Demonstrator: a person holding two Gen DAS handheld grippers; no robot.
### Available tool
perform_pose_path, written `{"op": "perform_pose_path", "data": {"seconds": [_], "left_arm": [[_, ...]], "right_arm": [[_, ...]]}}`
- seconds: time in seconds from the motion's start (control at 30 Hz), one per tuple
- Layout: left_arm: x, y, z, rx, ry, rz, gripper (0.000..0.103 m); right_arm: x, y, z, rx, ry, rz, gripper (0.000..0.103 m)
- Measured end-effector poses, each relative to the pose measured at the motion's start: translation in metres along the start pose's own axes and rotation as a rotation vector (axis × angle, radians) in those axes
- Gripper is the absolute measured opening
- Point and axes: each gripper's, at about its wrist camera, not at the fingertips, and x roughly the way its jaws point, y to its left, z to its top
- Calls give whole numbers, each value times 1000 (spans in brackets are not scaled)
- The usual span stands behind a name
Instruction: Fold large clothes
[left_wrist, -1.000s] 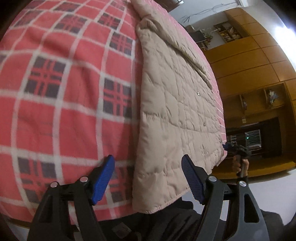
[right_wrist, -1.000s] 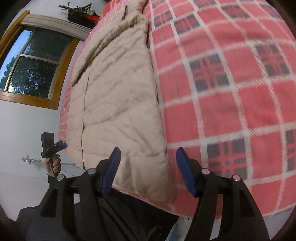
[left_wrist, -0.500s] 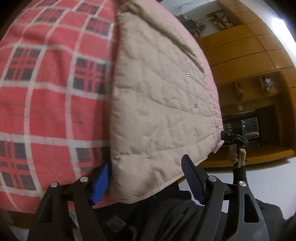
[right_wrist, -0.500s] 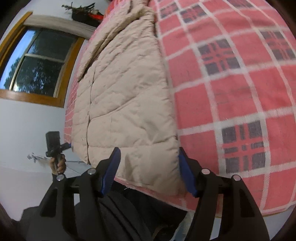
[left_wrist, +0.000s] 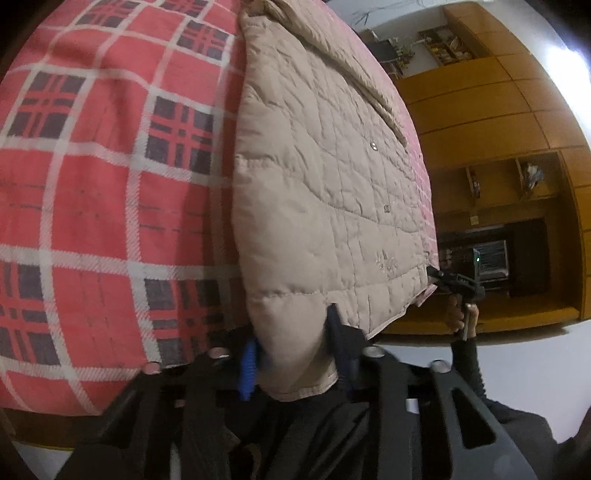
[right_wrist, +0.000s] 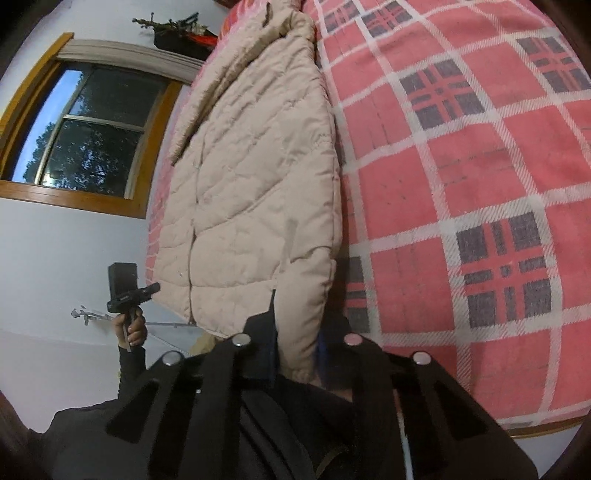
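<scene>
Behind the jacket (right_wrist: 251, 192), only the right view shows a window (right_wrist: 92, 129).

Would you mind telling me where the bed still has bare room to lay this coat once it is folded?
The plaid blanket lies bare on one side of the beige coat, out to its far edge. The coat's own strip is taken. At the near hem it is crowded: the left tool and right tool each pinch a corner.

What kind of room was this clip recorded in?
Most likely a bedroom at home: a bed under a red plaid blanket, a beige quilted coat laid on it, wooden cabinets along one wall, and a wood-framed window.
</scene>
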Motion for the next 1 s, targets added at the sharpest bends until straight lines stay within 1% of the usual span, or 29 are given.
{"op": "perform_pose_path", "data": {"seconds": [0.07,0.17,0.27,0.43,0.6,0.73,0.8,0.93,1.0], "left_arm": [[-2,1,-2,-16,-24,-31,14],[-9,-1,-5,-21,-68,-72,12],[-17,-15,-4,5,-110,-102,12],[-25,-39,2,52,-141,-117,12],[-35,-59,19,85,-169,-136,11],[-45,-68,42,88,-196,-147,11],[-51,-70,55,90,-207,-149,11],[-63,-74,91,93,-222,-141,11],[-66,-74,117,81,-229,-133,11]], "right_arm": [[-2,3,-2,-8,-19,5,12],[-10,11,-4,-14,-50,37,11],[-18,24,-3,-30,-79,67,11],[-25,43,5,-67,-97,85,10],[-29,64,21,-99,-117,89,10],[-37,77,45,-106,-152,96,10],[-41,84,64,-106,-175,98,10],[-44,95,103,-114,-207,79,10],[-42,99,127,-116,-220,67,10]]}}
